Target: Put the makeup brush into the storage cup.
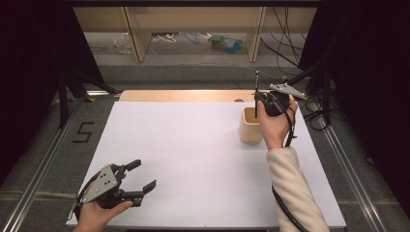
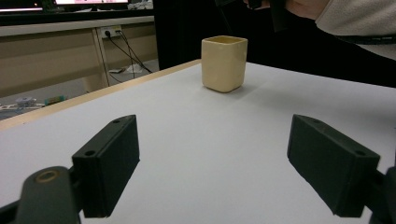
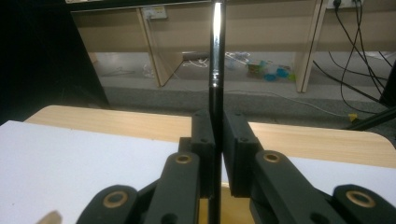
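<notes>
High view: pen upright above cup

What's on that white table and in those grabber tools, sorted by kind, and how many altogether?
Cream square cup: 1
Thin black stick, clamped upright over the cup by the right hand-held gripper: 1
Hand-held grippers, counting the open left hand-held gripper: 2
Total: 4

left gripper: jaws wide apart, low, well short of the cup | right gripper: jaws clamped, apparently directly above cup, forearm extended
</notes>
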A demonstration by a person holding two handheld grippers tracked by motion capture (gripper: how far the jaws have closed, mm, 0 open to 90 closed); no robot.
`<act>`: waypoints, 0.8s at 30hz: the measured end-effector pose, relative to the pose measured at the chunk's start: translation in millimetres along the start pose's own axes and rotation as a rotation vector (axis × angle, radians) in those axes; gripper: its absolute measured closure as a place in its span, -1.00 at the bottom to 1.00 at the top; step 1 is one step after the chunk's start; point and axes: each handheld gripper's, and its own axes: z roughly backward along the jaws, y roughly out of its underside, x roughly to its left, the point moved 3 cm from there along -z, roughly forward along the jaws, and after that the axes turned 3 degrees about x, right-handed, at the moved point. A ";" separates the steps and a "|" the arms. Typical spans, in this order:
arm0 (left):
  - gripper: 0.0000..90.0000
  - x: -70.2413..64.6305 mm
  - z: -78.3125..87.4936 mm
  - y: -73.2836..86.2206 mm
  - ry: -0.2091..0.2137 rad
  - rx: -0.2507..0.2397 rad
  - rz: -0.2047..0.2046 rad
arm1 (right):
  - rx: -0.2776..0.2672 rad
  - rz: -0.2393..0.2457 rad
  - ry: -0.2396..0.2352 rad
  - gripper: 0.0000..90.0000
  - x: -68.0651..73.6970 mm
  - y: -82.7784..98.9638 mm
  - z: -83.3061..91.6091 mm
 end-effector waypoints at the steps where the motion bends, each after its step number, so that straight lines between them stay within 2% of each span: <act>1: -0.63 0.0 0.0 0.0 0.000 -0.001 0.002 | 0.000 -0.001 -0.001 0.87 -0.1 0.0 -0.1; 6: -0.63 -0.2 0.7 0.1 -0.006 0.010 -0.002 | -0.004 0.004 0.000 0.87 -0.5 0.1 -1.0; 8: -0.63 0.0 -0.1 0.0 0.001 -0.001 0.000 | -0.004 0.006 0.001 0.87 -0.6 0.0 -1.3; 12: -0.63 0.0 0.9 0.1 -0.007 0.011 -0.003 | -0.002 0.004 0.000 0.87 0.0 0.0 -2.0; 13: -0.63 -0.1 0.0 0.1 0.001 0.000 0.000 | -0.002 0.003 -0.001 0.87 0.0 0.0 -2.2; 24: -0.62 -0.1 0.4 0.0 -0.002 0.004 -0.003 | -0.001 -0.001 -0.003 0.87 -0.6 0.6 -3.3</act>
